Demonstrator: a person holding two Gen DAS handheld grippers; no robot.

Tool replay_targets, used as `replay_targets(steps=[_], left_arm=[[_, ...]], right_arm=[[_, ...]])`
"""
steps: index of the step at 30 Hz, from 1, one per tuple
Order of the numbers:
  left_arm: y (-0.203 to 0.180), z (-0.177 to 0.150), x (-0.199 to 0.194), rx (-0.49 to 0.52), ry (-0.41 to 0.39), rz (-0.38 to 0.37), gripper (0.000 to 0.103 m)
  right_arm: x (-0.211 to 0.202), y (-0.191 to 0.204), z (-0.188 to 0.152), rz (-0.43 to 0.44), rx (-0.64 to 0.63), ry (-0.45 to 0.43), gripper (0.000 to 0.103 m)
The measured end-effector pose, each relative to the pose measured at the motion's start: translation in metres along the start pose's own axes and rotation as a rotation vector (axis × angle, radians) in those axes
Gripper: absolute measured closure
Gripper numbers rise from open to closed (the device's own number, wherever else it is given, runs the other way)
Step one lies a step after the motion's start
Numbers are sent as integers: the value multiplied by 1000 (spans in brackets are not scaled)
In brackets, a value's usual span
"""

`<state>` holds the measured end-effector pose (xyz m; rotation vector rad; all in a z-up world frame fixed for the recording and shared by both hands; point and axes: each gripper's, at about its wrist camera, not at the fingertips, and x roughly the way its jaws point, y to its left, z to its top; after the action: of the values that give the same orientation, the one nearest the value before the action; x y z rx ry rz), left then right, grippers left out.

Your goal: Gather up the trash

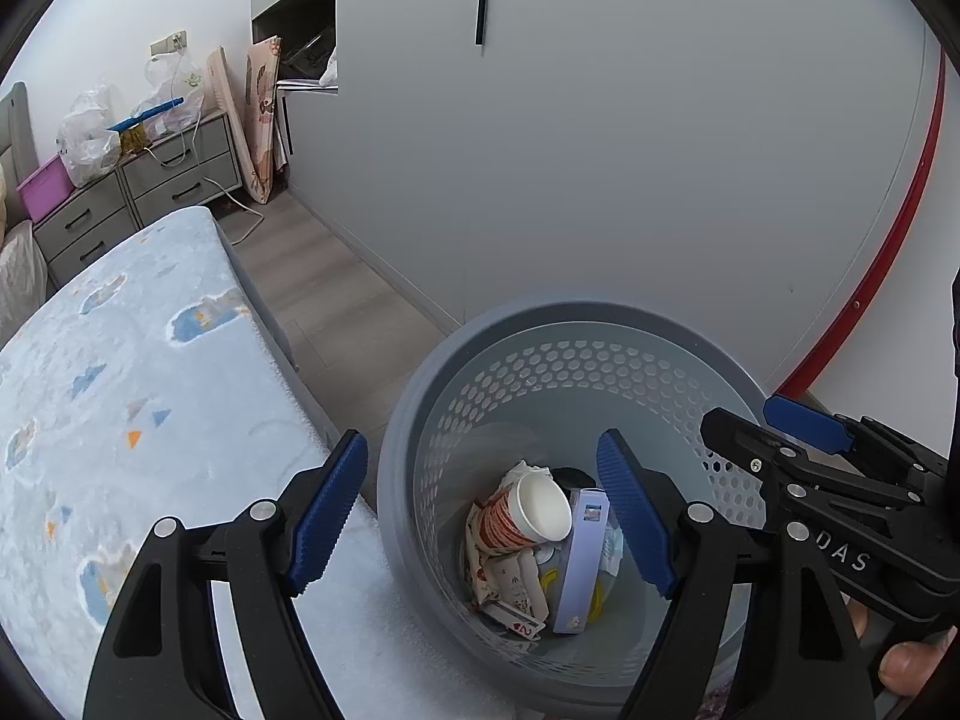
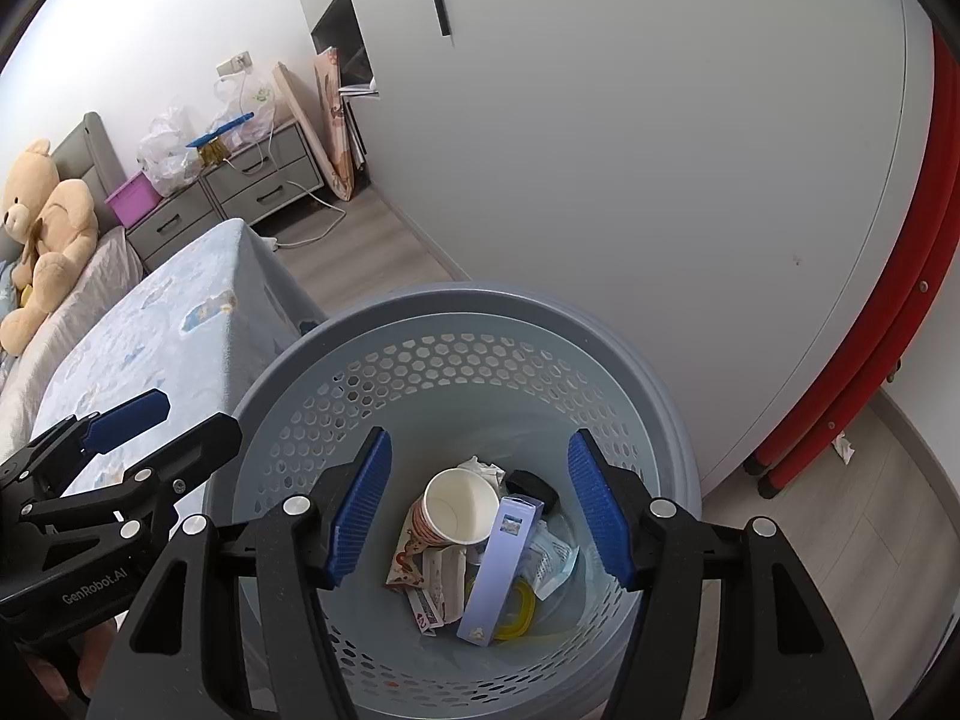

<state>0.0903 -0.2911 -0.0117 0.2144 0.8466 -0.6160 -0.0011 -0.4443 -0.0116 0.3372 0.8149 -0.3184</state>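
A grey perforated trash bin stands on the floor beside the bed. Inside lie a paper cup, a lilac box, playing cards, wrappers and a yellow ring. My left gripper is open and empty, over the bin's left rim. My right gripper is open and empty, directly above the bin's opening. Each gripper shows at the edge of the other's view, the right one and the left one.
A bed with a light blue patterned cover lies left of the bin. White wardrobe doors stand behind it. Grey drawers with plastic bags are at the far left. Red bars and a scrap of tissue are on the right.
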Motion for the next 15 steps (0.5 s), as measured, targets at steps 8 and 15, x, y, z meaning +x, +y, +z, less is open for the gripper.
replay_targets(steps=[8, 15], left_arm=[[-1, 0, -2, 0, -3, 13, 25], [0, -1, -4, 5, -2, 25, 24]], right_arm=[[0, 0, 1, 1, -1, -3, 39], [0, 0, 1, 1, 1, -3, 37]])
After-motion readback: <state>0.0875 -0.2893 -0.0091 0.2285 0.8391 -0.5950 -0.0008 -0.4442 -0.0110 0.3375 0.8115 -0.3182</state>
